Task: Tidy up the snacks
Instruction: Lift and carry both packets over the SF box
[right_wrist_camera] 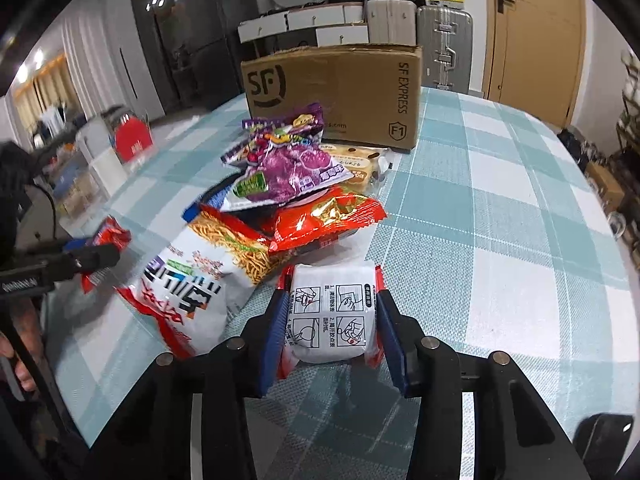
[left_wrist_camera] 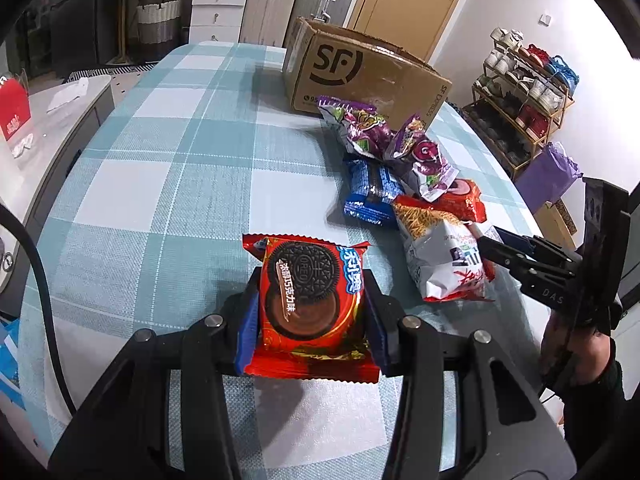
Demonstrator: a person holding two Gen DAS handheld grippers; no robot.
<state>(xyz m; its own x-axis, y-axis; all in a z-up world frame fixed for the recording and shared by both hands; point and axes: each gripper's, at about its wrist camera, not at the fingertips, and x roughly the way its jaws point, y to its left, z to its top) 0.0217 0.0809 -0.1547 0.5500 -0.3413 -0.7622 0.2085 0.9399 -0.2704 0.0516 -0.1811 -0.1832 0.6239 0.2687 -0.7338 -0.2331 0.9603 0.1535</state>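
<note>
Left wrist view: your left gripper (left_wrist_camera: 312,300) is clamped on a red foil Oreo cookie packet (left_wrist_camera: 310,304), held above the checked tablecloth (left_wrist_camera: 160,184), on your side of the brown SF cardboard box (left_wrist_camera: 360,76).
Right wrist view: your right gripper (right_wrist_camera: 330,320) is closed on a small white-backed snack packet with printed instruction pictures (right_wrist_camera: 332,316), just in front of the snack pile (right_wrist_camera: 280,200), which lies against the box.
Oreo packet handling: light, slick film; the cookies inside likely crack, so squeeze only the flat sides, gently.
White packet handling: soft, puffy, crushable; hold it across the middle, not by the crimped ends.
Pile: a big white-and-red noodle snack bag (right_wrist_camera: 192,280) and purple foil bags (right_wrist_camera: 284,160) overlap; expect sliding.
</note>
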